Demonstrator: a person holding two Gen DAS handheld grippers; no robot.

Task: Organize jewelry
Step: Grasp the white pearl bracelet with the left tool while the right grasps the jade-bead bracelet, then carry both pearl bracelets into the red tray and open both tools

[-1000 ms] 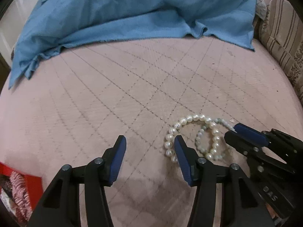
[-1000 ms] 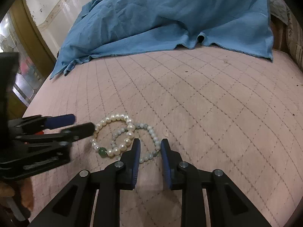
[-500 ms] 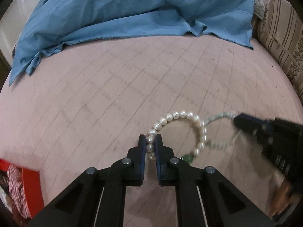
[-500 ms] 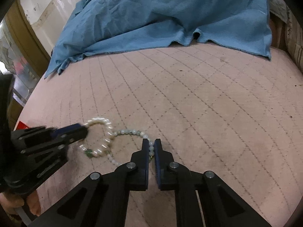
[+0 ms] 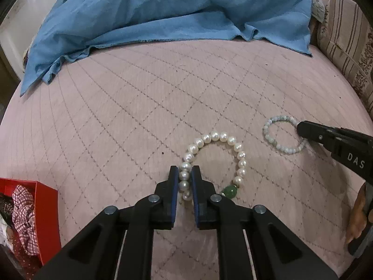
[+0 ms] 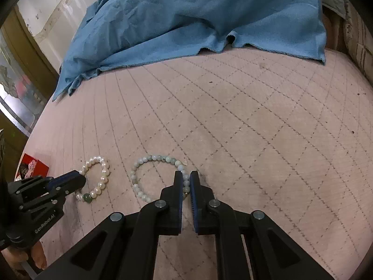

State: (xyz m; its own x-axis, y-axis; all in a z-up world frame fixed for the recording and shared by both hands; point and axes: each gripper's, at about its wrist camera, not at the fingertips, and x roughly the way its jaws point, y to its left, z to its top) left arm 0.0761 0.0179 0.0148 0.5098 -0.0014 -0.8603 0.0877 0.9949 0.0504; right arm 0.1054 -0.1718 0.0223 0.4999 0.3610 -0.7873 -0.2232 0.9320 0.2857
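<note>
Pink quilted fabric surface [image 5: 144, 107] carries both bracelets. Left wrist view: left gripper [image 5: 185, 179] is clamped narrowly on the white pearl bracelet with one green bead [image 5: 215, 161], gripping its near-left beads; the loop lies flat. The small pale-green beaded bracelet [image 5: 283, 137] sits well apart to the right. A red open box [image 5: 45, 212] is at lower left (likely storage).

Right wrist view: right gripper [image 6: 186, 184] is pinched on the pale-green bracelet [image 6: 158, 177], also flat on the fabric. Crumpled blue cloth [image 6: 186, 16] lies behind.

Judgement: bracelets are separated and both grasped; next, lift and carry each to storage without snagging.
</note>
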